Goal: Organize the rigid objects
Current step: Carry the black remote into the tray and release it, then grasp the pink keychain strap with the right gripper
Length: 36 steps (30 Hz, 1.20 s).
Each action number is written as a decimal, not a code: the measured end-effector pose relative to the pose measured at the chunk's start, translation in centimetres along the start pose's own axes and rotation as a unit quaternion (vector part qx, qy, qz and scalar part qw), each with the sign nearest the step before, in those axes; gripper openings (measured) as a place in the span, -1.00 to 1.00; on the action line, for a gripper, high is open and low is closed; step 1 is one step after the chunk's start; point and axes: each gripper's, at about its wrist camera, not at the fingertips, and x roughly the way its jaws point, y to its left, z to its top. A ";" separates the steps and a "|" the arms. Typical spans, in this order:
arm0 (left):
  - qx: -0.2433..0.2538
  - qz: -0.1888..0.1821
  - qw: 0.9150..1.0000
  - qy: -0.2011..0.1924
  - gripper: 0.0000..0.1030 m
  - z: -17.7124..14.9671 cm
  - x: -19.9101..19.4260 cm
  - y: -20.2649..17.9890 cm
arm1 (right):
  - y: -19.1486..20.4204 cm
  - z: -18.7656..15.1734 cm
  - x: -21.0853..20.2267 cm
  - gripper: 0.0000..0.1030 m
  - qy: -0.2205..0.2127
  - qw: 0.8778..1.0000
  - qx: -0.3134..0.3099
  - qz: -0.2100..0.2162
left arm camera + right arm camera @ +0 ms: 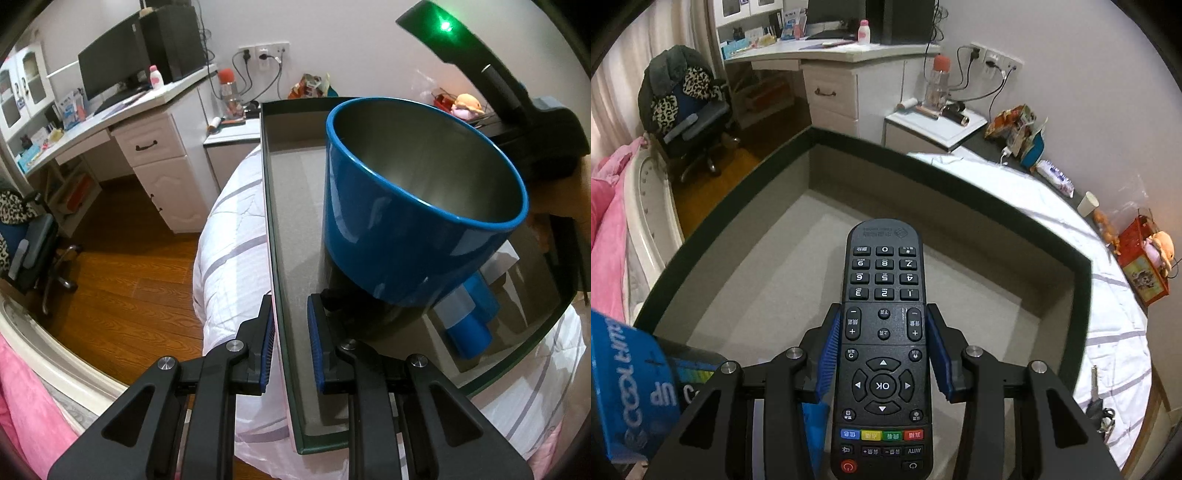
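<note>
A dark-rimmed box (266, 206) with a pale floor lies on the bed. A blue metal cup (413, 206) stands inside it, beside a small blue cylinder (469, 332). My left gripper (290, 347) straddles the box's left wall with one finger on each side; I cannot tell whether the pads touch it. My right gripper (884, 350) is shut on a black remote control (884, 332) and holds it over the box floor (775, 295). The blue cup (628, 387) shows at the lower left of the right wrist view. The other gripper (517, 110) appears at upper right in the left wrist view.
A white striped quilt (1071, 229) covers the bed. A desk with monitor (110, 70), a drawer unit (159, 173) and a chair (687, 110) stand across the wooden floor. Snacks, a paper cup (1087, 203), a red box (1141, 266) and keys (1099, 406) lie along the wall side.
</note>
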 end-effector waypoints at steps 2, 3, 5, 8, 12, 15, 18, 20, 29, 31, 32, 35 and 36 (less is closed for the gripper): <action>0.000 -0.001 1.000 0.001 -0.69 0.0 0.1 0.0 | 0.1 -0.1 0.2 -0.14 0.003 1.000 -0.002 0.002; 0.000 -0.001 1.000 0.001 -0.69 -0.1 0.1 0.1 | 0.1 0.1 0.4 -0.14 0.005 1.000 -0.001 0.003; 0.000 -0.001 1.000 0.001 -0.69 -0.1 0.0 0.1 | 0.2 0.2 0.5 -0.13 0.006 1.000 0.000 0.003; 0.000 -0.001 1.000 0.001 -0.69 -0.1 0.1 0.1 | 0.2 0.3 0.5 -0.13 0.005 1.000 0.000 0.003; -0.001 -0.002 1.000 0.002 -0.69 -0.2 0.1 0.1 | 0.3 0.8 -0.1 -0.08 -0.014 1.000 -0.001 0.003; -0.002 -0.002 1.000 0.003 -0.69 -0.3 0.2 0.0 | 0.4 0.9 -0.9 0.14 -0.025 1.000 -0.001 -0.001; 0.002 0.003 1.000 0.001 -0.69 -0.3 0.2 0.0 | 0.4 0.8 -2.4 0.15 -0.041 0.999 -0.001 -0.008; 0.001 0.005 1.000 0.002 -0.69 -0.4 0.2 0.0 | 0.3 0.7 -3.4 0.15 -0.050 0.999 0.000 -0.017; -0.006 0.005 1.000 0.004 -0.69 -0.5 0.1 0.0 | -1.0 -2.0 -9.8 0.38 -0.113 0.993 0.008 -0.041; -0.007 0.004 1.000 0.004 -0.69 -0.5 0.0 0.0 | -2.4 -3.5 -11.6 0.38 -0.127 0.990 0.025 -0.047; -0.006 0.006 1.000 0.004 -0.69 -0.5 -0.1 0.0 | -3.4 -4.5 -12.6 0.39 -0.135 0.989 0.036 -0.057; -0.007 0.007 1.000 0.004 -0.69 -0.5 -0.1 -0.1 | -5.6 -6.9 -14.5 0.40 -0.143 0.984 0.070 -0.076; -0.007 0.007 1.000 0.005 -0.69 -0.6 -0.1 -0.1 | -6.5 -7.8 -15.0 0.42 -0.147 0.982 0.083 -0.080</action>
